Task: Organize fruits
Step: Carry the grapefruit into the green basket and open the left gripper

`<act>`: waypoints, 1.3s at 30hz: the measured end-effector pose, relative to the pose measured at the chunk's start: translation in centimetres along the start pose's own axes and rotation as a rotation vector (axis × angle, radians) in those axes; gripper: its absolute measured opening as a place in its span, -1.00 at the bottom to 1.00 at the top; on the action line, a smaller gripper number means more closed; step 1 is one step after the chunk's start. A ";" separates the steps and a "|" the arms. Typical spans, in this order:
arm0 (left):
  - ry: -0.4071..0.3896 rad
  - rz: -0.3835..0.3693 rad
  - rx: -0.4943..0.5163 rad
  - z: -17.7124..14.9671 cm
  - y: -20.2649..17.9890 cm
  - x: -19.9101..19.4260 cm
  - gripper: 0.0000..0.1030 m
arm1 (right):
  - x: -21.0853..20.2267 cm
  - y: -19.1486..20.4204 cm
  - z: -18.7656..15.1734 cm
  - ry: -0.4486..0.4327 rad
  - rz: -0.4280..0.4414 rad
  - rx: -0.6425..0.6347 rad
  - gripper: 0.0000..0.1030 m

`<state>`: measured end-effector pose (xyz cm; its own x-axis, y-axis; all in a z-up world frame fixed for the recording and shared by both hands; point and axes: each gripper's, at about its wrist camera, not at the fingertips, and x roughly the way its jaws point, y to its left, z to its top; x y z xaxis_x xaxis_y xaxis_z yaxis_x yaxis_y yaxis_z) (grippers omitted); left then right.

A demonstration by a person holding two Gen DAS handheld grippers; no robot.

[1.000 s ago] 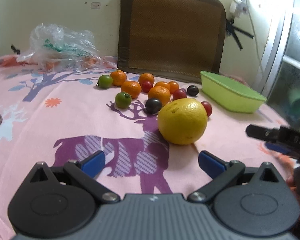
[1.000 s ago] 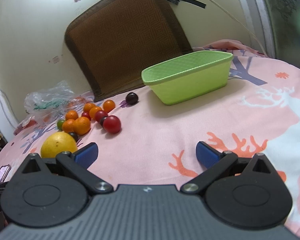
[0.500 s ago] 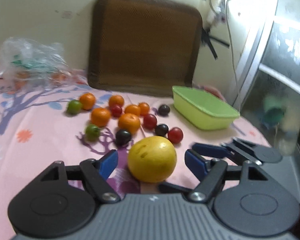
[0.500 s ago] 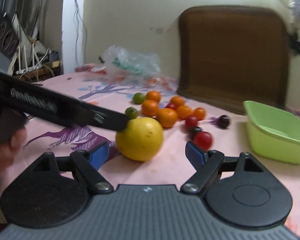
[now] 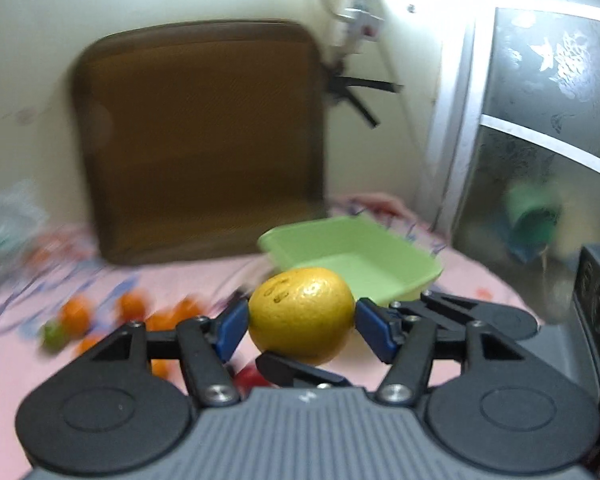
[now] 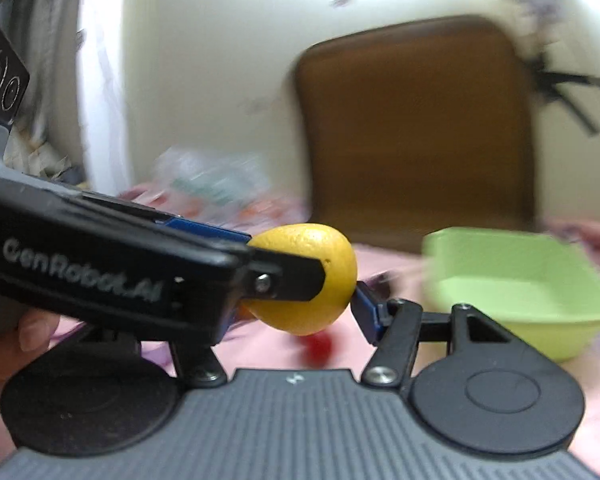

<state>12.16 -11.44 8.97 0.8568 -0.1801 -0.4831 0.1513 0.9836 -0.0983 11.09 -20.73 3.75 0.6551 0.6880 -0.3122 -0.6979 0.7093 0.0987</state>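
Left claw (image 5: 302,322): blue pads (image 5: 230,326) narrowed onto the flanks of a large yellow citrus fruit (image 5: 302,314), which it carries clear of the pink patterned bedsheet (image 5: 12,344). Right claw (image 6: 300,300): in its own view the fruit (image 6: 312,276) sits between its fingers, with the right pad (image 6: 366,306) just beside the rind and the left pad hidden behind the left claw's black arm; whether it bears on the fruit cannot be told. In the left wrist view one of its black fingers passes beneath the fruit. Both claws thus meet at the fruit at roughly crossed angles.

Below and behind the fruit: a red cherry tomato (image 6: 318,346) on the sheet; further left, blurred mandarins (image 5: 76,314) and a green fruit (image 5: 54,334).

Beyond, ahead and slightly right of the left claw: an empty light-green plastic tub (image 5: 416,276), its long axis running obliquely away to the right. The fruit lies just short of the tub's near rim, so the likely next move is a short forward carry over that rim.

Background: brown woven mat (image 5: 204,136) against the wall; motion blur throughout.
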 end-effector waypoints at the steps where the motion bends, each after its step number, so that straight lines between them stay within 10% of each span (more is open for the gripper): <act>1: -0.003 -0.009 0.015 0.7 -0.9 1.2 0.18 | -0.3 -1.5 0.3 -0.012 -0.039 0.015 0.25; 20: 0.066 0.044 0.039 2.7 -5.8 12.4 0.46 | -0.3 -10.2 -0.7 0.013 -0.294 0.168 0.49; 31: -0.065 0.205 -0.004 1.8 -0.1 3.5 0.70 | -0.1 -10.5 -0.9 -0.012 -0.290 0.146 0.49; 39: -0.094 0.515 -0.094 -6.3 9.3 -5.3 0.65 | -1.9 -11.5 -0.5 -0.158 -0.339 0.237 0.17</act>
<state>5.91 -1.36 5.13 0.8497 0.3322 -0.4094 -0.3422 0.9382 0.0512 17.72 -30.23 2.76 0.8846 0.4127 -0.2174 -0.3627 0.9016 0.2355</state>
